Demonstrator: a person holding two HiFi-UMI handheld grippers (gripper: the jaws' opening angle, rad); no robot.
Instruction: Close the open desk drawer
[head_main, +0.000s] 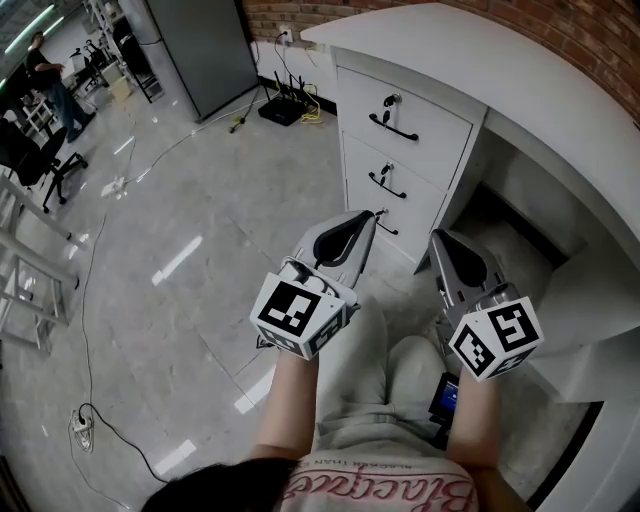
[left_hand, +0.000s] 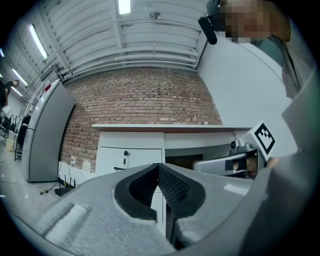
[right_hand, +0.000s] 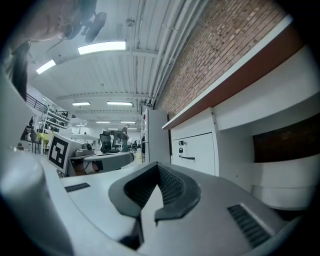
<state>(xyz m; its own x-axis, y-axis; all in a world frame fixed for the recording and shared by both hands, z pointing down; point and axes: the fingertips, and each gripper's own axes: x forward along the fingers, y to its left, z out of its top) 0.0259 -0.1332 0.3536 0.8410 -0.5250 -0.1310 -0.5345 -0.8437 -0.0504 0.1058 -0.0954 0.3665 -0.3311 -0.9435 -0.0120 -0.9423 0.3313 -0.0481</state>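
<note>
While the head view looks down, the white desk (head_main: 520, 90) fills the frame's 1 o'clock area. Its drawer stack (head_main: 425, 125) shows three fronts, all seemingly flush. Left gripper (head_main: 372, 215) tip sits just beside the lowest handle (head_main: 388, 228). Right gripper (head_main: 437, 238) lies at its 3 o'clock, apart from it.
Left gripper view: jaws pressed together, nothing between them; drawer fronts at 10 o'clock of the tips.
Right gripper view: jaws likewise closed, empty; drawer fronts at 2 o'clock.

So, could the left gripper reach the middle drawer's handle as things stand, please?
Probably yes: the left gripper points toward the drawers, with nothing between it and the middle drawer's handle.
</note>
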